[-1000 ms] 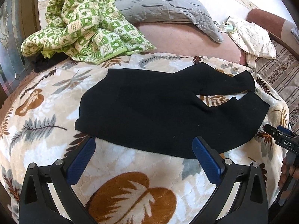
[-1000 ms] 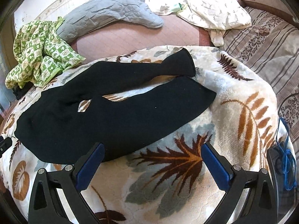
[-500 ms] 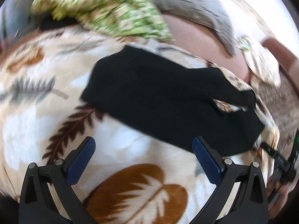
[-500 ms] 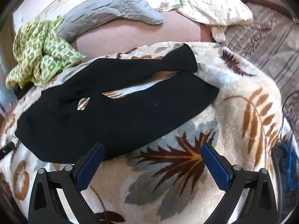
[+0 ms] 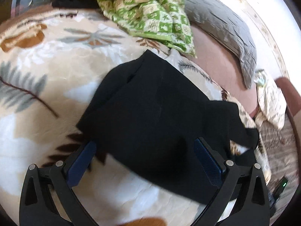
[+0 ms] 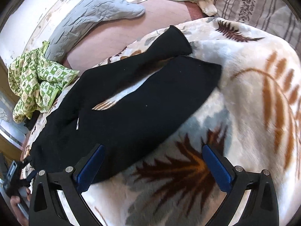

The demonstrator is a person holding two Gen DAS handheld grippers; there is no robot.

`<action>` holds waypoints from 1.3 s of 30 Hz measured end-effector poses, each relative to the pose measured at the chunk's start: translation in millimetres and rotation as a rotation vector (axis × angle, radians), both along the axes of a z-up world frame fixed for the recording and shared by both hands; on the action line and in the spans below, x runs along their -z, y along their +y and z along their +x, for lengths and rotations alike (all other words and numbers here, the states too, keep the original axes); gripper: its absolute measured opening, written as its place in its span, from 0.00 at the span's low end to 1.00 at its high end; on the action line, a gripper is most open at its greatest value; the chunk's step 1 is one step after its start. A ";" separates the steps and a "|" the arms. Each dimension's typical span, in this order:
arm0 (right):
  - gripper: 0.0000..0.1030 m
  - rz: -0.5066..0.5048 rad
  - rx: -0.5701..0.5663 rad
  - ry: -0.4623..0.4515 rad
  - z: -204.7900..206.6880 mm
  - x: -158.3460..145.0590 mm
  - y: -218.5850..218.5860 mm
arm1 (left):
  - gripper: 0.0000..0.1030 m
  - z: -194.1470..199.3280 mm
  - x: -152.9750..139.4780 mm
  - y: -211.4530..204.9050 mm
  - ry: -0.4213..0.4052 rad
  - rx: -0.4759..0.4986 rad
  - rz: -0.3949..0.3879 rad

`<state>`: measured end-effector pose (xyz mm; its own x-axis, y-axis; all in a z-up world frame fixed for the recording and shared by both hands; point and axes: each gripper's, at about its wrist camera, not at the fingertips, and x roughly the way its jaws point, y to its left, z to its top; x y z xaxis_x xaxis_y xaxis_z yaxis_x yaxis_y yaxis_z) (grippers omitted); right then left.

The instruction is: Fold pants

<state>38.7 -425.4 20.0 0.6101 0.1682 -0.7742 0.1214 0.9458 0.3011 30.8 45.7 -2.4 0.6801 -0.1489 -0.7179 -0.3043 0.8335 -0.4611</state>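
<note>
Black pants [image 5: 156, 116] lie spread flat on a cream leaf-patterned blanket [image 5: 47, 86], waist toward the left and two legs running right. My left gripper [image 5: 145, 154] is open and hovers over the near edge of the waist end, nothing between its blue pads. In the right wrist view the pants [image 6: 131, 101] stretch from lower left to the two leg cuffs at upper right. Open too, my right gripper [image 6: 153, 160] hangs over the near edge of the closer leg, one fingertip above black cloth, the other above the blanket [image 6: 254, 98].
A crumpled green-and-white checked cloth [image 5: 150, 13] lies just beyond the waist. A grey quilted pillow [image 6: 90, 20] and a cream floral cloth [image 5: 270, 103] sit at the back. The other hand-held gripper and a hand [image 6: 15, 192] show at the lower left edge.
My left gripper has moved forward and left over the waist end, with the view tilting. My right gripper has come closer to the near leg's edge. The pants have not moved.
</note>
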 end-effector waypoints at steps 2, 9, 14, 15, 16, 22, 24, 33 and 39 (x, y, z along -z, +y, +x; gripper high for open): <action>0.99 -0.002 0.007 -0.008 5.6 1.1 1.1 | 0.52 5.7 -0.8 -1.9 0.016 -0.025 0.024; 0.06 0.008 0.039 -0.035 17.7 3.5 -1.9 | 0.11 4.9 -8.2 -12.8 0.052 0.035 0.099; 0.04 0.112 0.038 -0.047 -2.4 -8.7 -10.3 | 0.10 -15.9 -30.6 -1.6 0.022 0.054 0.083; 0.04 0.104 0.026 -0.045 -8.5 -13.6 -7.8 | 0.10 -23.2 -36.3 2.1 0.019 0.060 0.094; 0.04 0.098 0.014 -0.044 -16.6 -19.3 -5.0 | 0.10 -28.3 -40.4 5.0 0.014 0.064 0.101; 0.05 0.105 -0.058 -0.011 -71.2 -31.1 11.8 | 0.11 -67.5 -31.0 31.8 0.072 0.070 0.113; 0.13 0.096 -0.052 0.033 -82.0 -18.2 12.8 | 0.11 -72.4 -19.4 33.2 0.095 0.068 0.107; 0.58 0.053 0.141 0.016 -97.2 -18.6 -37.2 | 0.23 -85.7 -8.1 38.6 0.129 0.028 0.082; 0.04 0.006 0.145 0.035 -90.1 -17.9 -44.3 | 0.37 -102.1 -8.7 48.4 0.140 -0.012 0.071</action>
